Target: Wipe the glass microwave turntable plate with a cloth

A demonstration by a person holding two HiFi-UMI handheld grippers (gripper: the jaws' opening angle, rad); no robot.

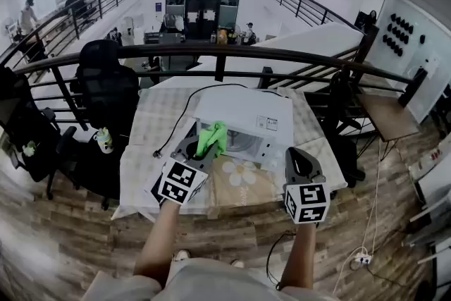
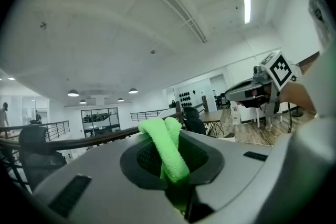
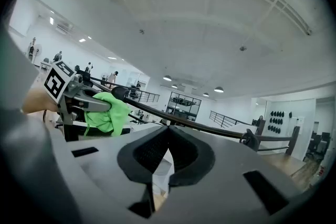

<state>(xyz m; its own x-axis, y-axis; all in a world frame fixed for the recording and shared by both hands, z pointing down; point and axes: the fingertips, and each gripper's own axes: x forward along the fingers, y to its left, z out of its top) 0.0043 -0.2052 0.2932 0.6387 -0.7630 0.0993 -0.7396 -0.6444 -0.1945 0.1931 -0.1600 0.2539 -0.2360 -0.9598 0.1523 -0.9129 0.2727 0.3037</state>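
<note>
A bright green cloth [image 1: 212, 138] hangs bunched from my left gripper [image 1: 200, 146], which is shut on it just in front of the white microwave [image 1: 246, 118] on the covered table [image 1: 158, 125]. In the left gripper view the cloth [image 2: 163, 139] fills the jaws of that gripper [image 2: 169, 162], which points up at the ceiling. My right gripper [image 1: 301, 157] is held at the microwave's right front corner, shut and empty, its tips [image 3: 168, 129] touching. From it I see the cloth [image 3: 107, 113] to the left. I cannot make out the glass plate.
A black cable [image 1: 187, 111] runs from the microwave off the table's left side. A black office chair [image 1: 106, 90] and a small bottle [image 1: 104, 141] stand to the left. A dark railing [image 1: 232, 53] runs behind the table. A wooden desk [image 1: 385, 116] is at the right.
</note>
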